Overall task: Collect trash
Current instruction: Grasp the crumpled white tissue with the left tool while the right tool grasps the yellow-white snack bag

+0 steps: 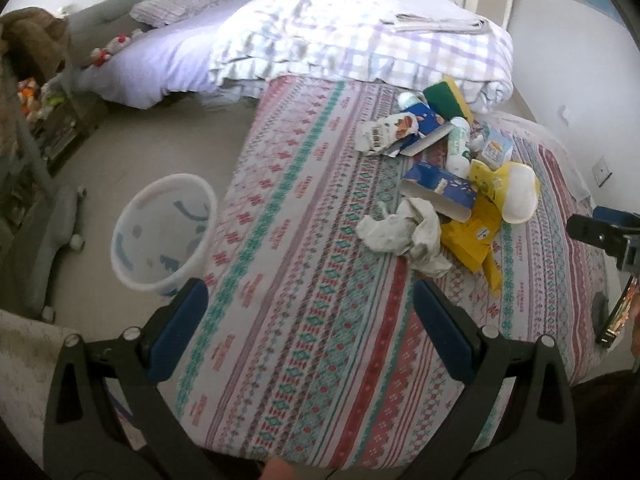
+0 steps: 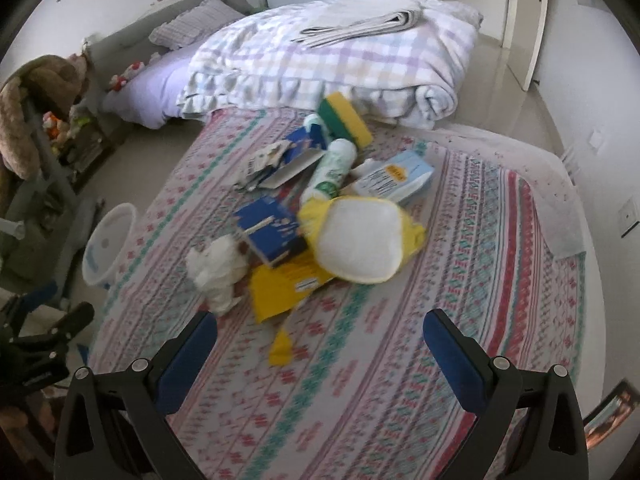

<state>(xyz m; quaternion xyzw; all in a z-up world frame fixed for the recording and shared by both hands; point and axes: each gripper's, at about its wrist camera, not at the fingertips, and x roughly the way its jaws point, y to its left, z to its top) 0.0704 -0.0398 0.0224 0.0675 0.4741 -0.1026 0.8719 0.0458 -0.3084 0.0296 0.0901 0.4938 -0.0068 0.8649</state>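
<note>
A heap of trash lies on the patterned bed cover (image 1: 304,280): a crumpled white tissue (image 1: 404,232), blue cartons (image 1: 440,190), yellow packaging (image 1: 476,240), a white foam bowl (image 1: 518,192), a white and green bottle (image 1: 458,146) and a green and yellow sponge (image 1: 446,98). A white translucent bin (image 1: 160,232) stands on the floor left of the bed. My left gripper (image 1: 308,308) is open over the cover, short of the tissue. My right gripper (image 2: 320,338) is open just before the yellow packaging (image 2: 280,284), the tissue (image 2: 218,272) and the bowl (image 2: 360,240).
A folded plaid duvet (image 1: 360,44) with newspapers (image 1: 436,22) on it sits behind the trash. A purple bed (image 1: 160,60) and a shelf with toys (image 1: 36,100) are at far left. A chair base with castors (image 1: 60,240) stands by the bin. The right gripper's body (image 1: 608,236) shows at the right edge.
</note>
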